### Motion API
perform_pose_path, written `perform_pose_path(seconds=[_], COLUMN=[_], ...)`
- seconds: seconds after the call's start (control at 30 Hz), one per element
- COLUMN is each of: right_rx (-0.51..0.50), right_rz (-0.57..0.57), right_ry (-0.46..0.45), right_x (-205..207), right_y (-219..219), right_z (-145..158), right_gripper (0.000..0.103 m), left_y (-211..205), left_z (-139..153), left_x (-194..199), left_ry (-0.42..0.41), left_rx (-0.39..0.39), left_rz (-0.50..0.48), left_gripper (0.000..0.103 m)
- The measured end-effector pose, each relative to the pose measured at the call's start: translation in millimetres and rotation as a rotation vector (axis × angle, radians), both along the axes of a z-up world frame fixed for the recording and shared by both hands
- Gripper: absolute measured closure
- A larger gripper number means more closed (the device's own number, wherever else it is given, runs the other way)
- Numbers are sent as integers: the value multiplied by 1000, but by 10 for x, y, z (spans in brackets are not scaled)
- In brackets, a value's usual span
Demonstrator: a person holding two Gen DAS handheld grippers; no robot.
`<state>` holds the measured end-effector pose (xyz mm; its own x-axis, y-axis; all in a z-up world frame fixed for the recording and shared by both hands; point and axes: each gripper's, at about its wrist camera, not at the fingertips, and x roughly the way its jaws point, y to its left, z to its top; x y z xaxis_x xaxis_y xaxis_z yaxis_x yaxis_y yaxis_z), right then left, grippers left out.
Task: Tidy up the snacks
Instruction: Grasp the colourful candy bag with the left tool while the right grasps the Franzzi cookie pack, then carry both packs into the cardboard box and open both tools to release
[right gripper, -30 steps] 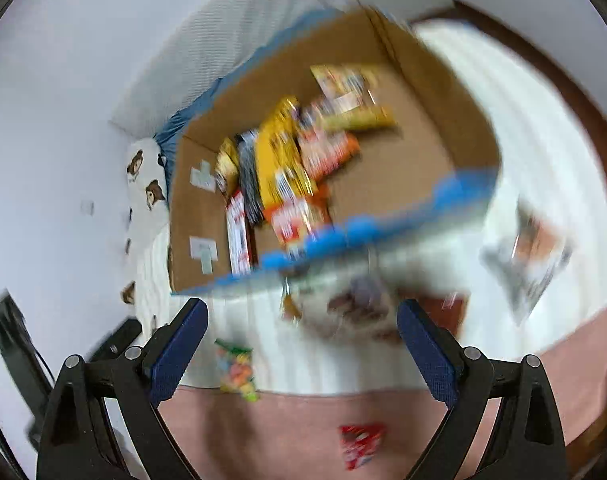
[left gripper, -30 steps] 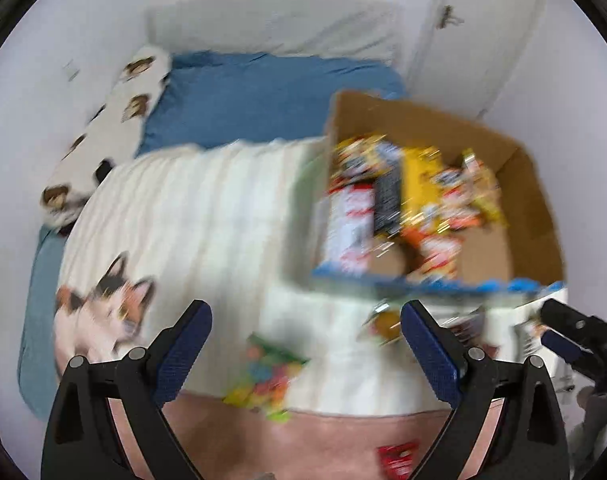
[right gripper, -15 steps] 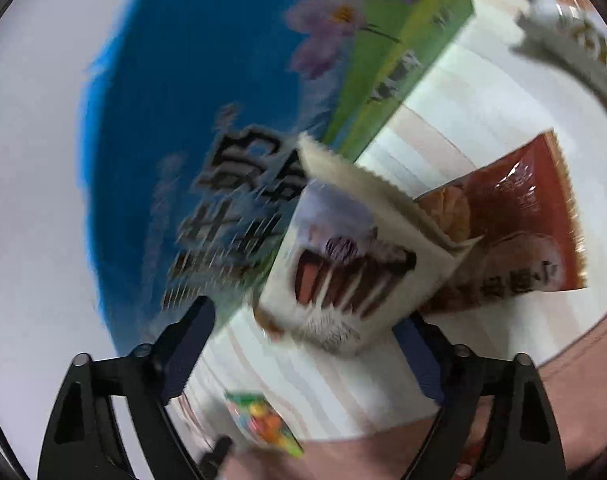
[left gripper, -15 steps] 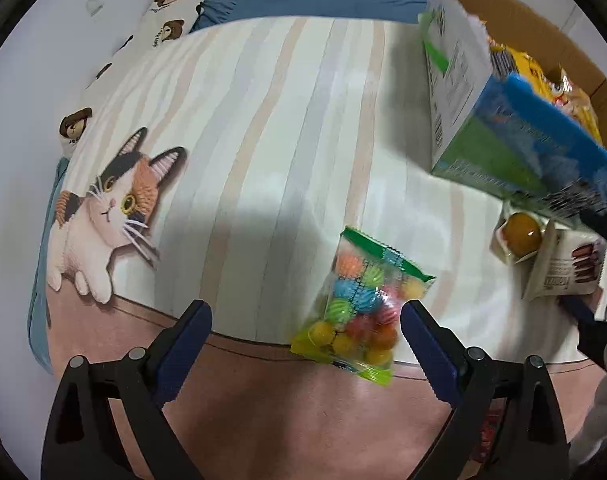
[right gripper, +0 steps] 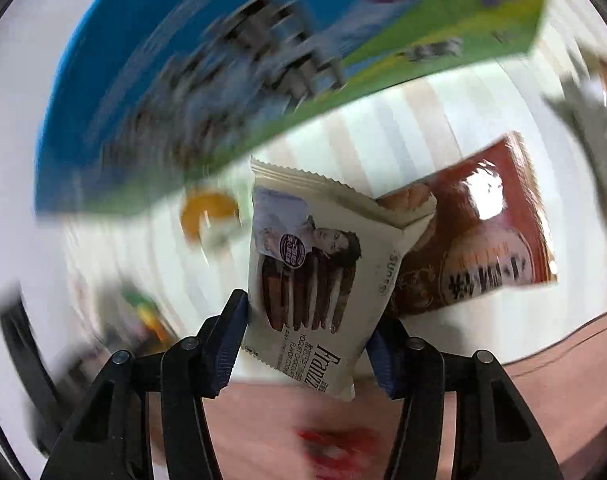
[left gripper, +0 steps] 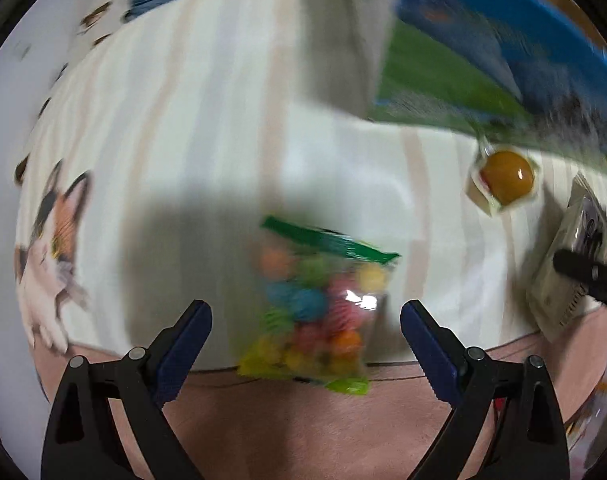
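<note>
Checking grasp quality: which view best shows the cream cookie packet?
The right wrist view: the cream cookie packet fills the centre, print readable, pinched by the right tool. The left wrist view shows only a blurred part of it at the right edge.

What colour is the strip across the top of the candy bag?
Dark green; the candy bag shows best in the left wrist view.

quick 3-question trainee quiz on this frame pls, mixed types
1. True or false: the left hand-held gripper is clamped on the clear bag of multicoloured candy balls.
2. The right hand-held gripper pinches: A) the cream chocolate-cookie packet B) the brown glossy snack packet C) the round orange jelly cup
3. What stands just behind the jelly cup?

Key: 1 false, jaws wide open. 2 A. 3 the blue-and-green printed cardboard box.
</note>
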<state>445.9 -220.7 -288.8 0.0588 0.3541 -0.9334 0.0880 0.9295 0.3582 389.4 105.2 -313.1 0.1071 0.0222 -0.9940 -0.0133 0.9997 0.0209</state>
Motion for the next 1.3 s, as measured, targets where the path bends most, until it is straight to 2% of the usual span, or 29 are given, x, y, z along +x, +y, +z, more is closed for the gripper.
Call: perform_pose_path(seconds=[0.07,0.1,0.13,0.17,0.27,0.43,0.53,0.67,0.83,1.0,1.13,1.17,1.23,1.3], right_rx=[-87,-128,-159,-194,-242,-225,-232,-242,-216,-212,-256,-270,-314,-302], right_rz=[159,233,285,329,349,218,239,269,201,165,190,195,209,218], right_ry=[29,43,55,66,52,36,31,55,66,62,42,33,7,-32], right_x=[-36,-61,-79,-92,-97,-165,-326,-493,-510,-417,-482,-510,-555,-665], right_y=[157,237,297,351,433,452,375,303,200,133,287,309,337,345], right_z=[4,6,-3,-20,-14,-135,-136,-150,-198,-235,-289,-297,-276,-202], right_gripper=[45,45,45,45,41,42,44,44,42,26,24,26,41,42], left_y=[-97,-147,-174,-181,-108,13,26,18,10,-38,-29,-42,-102,-167], left_z=[-76,-112,-128,-147,-141,-155,-179,-228,-333,-449,-435,-423,-383,-315], left_x=[35,55,69,75,30,-246,-401,-480,-455,-399,-497,-536,-555,-600], left_ry=[18,22,26,30,25,56,71,73,77,77,65,63,52,46], left_rx=[-6,-20,-20,-18,-75,-167,-184,-196,-186,-178,-167,-159,-144,-130], left_rz=[-35,-45,-43,-36,32,149,179,172,151,130,121,117,121,122], left_gripper=[8,13,26,28,51,53,53,53,52,52,53,53,54,55])
